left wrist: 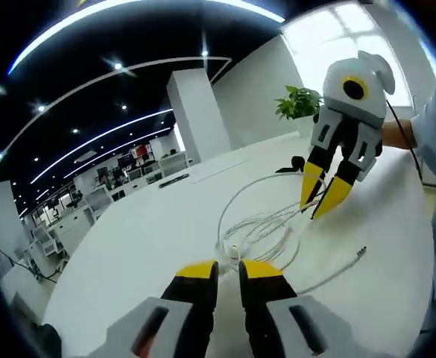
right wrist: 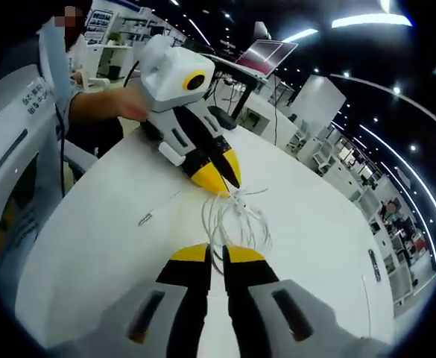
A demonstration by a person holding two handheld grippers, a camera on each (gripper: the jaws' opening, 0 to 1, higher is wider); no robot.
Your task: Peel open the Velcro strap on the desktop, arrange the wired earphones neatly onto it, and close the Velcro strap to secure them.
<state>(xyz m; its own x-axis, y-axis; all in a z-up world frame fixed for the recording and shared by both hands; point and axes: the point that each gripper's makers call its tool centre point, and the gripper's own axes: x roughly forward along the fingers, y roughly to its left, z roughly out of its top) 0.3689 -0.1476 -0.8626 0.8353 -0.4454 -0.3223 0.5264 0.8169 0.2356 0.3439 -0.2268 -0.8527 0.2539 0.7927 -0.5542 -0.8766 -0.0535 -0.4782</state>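
White wired earphones (left wrist: 266, 224) lie in a loose coil on the white table (left wrist: 150, 231), their jack plug (left wrist: 361, 252) flung out to one side. In the left gripper view my left gripper (left wrist: 229, 270) is at the near edge of the coil, jaws nearly together with cable between them. My right gripper (left wrist: 318, 203) comes in from the right and pinches cable at the coil's far side. In the right gripper view the earphones (right wrist: 232, 216) run from my right gripper (right wrist: 216, 257) up to my left gripper (right wrist: 223, 183). A small dark piece (left wrist: 296, 162), possibly the strap, lies behind the right gripper.
A person's hand (left wrist: 396, 134) holds the right gripper, and a hand (right wrist: 132, 104) holds the left one. A potted plant (left wrist: 299, 101) stands at the table's far edge. A long dark bar (left wrist: 173, 180) lies further out. A laptop (right wrist: 266, 56) sits on another desk.
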